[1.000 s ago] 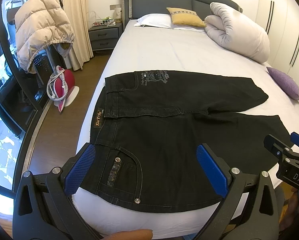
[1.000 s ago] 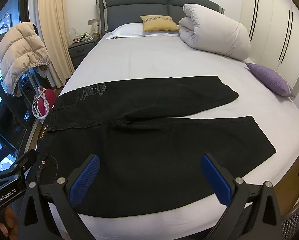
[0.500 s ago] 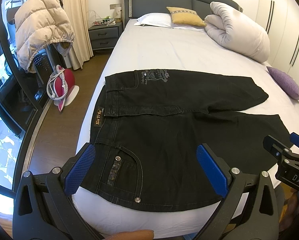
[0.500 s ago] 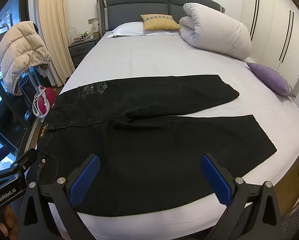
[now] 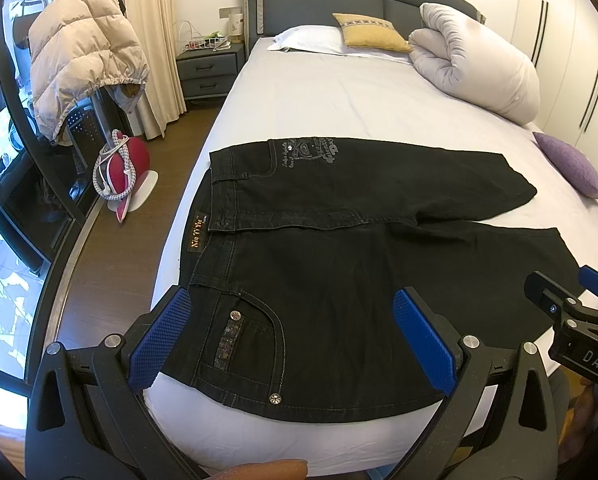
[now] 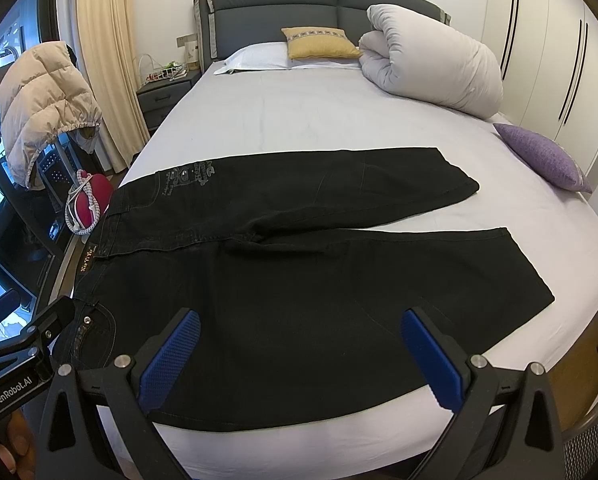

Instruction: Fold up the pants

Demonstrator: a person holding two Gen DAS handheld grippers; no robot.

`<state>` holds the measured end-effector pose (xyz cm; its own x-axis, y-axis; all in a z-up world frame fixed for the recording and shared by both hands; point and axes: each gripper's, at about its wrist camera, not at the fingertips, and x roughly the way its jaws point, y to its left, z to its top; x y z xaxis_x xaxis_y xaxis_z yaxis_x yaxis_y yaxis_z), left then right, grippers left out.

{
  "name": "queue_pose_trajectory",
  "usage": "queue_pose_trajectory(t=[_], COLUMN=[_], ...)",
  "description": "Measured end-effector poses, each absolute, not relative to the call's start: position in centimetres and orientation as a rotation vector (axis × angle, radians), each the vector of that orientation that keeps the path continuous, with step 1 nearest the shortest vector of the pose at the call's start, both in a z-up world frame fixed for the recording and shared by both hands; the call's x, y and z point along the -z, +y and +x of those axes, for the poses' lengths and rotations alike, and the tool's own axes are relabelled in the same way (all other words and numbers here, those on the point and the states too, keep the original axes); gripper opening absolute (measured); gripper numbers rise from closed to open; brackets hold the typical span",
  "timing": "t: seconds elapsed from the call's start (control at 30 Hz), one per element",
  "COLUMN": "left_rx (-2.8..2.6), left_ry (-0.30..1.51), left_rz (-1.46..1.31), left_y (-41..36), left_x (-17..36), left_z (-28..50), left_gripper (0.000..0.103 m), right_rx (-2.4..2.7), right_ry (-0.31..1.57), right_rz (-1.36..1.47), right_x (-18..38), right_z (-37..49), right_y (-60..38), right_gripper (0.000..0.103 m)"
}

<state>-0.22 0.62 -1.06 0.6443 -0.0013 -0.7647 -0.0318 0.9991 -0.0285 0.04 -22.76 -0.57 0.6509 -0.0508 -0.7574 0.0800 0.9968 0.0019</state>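
Note:
Black jeans (image 5: 339, 248) lie spread flat across the near end of the bed (image 5: 339, 100), waistband to the left, both legs running right; they also show in the right wrist view (image 6: 299, 272). My left gripper (image 5: 295, 332) is open and empty, hovering over the near hip pocket by the bed's front edge. My right gripper (image 6: 299, 360) is open and empty, over the near leg at mid-thigh. Each gripper shows at the edge of the other's view: the right one (image 5: 571, 320) and the left one (image 6: 23, 360).
A rolled white duvet (image 5: 479, 64), a yellow cushion (image 5: 367, 32) and a white pillow (image 5: 311, 38) lie at the headboard. A purple cushion (image 5: 571, 164) lies at the right edge. A nightstand (image 5: 211, 68), a beige jacket (image 5: 83, 52) and a red iron (image 5: 123, 168) stand left.
Both grippers have shifted very slightly; the jeans lie as before and both jaws stay open.

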Motion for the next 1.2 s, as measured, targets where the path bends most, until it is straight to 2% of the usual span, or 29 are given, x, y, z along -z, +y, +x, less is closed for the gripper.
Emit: queue_pose_trajectory(t=[0.97, 1.2], left_rx=[-0.021, -0.035], left_ry=[0.877, 0.722], left_rz=[-0.039, 0.058], left_y=[1.1, -0.1], left_x=[2.2, 1.5], left_z=[-0.5, -1.8], left_gripper=[0.103, 0.103], right_rx=[0.073, 0.053], right_ry=[0.877, 0.865], right_rz=[0.040, 0.057], right_x=[1.2, 1.2], right_z=[-0.1, 0.4], right_y=[-22.8, -23.8], right_gripper=[0.103, 0.103])
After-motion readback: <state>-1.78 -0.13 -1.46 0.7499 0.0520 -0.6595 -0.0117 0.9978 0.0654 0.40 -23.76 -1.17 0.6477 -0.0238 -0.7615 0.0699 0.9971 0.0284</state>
